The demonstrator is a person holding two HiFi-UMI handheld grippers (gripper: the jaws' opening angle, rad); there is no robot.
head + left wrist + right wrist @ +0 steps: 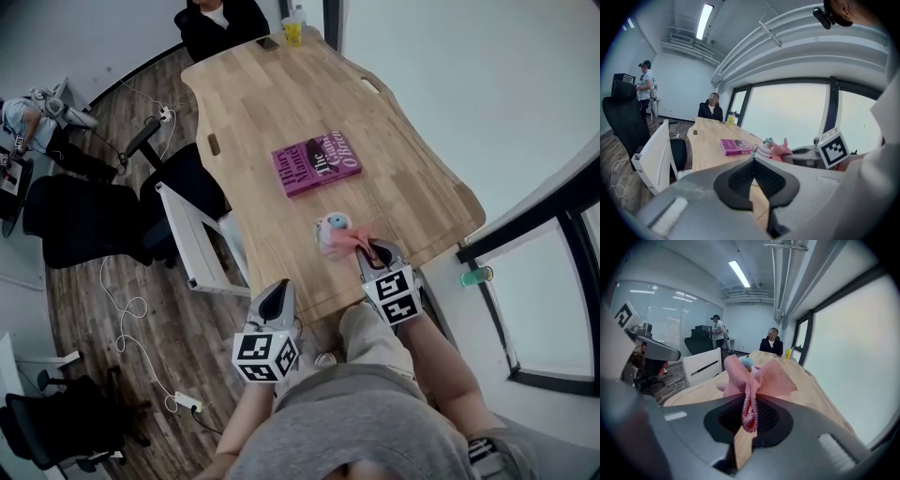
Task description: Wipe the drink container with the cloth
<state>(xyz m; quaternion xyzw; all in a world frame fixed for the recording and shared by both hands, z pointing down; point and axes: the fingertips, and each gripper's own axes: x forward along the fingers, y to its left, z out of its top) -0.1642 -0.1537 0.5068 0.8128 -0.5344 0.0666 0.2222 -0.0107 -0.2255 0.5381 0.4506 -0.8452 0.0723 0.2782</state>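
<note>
A small pastel drink container (331, 229) with a blue figure on its lid stands near the front edge of the wooden table (272, 122). A pink knitted cloth (757, 378) is pinched in my right gripper (373, 251), which is shut on it, and fans out toward the container (746, 363), touching its side. In the left gripper view the container (765, 147) and cloth (780, 150) sit ahead to the right. My left gripper (276, 298) hovers off the table's front edge, shut, with nothing between its jaws.
A magenta book (316, 163) lies mid-table beyond the container. A yellow cup (292, 32) and a seated person (220, 23) are at the far end. Black office chairs (89, 220) and a white table frame (192, 234) stand left; windows run along the right.
</note>
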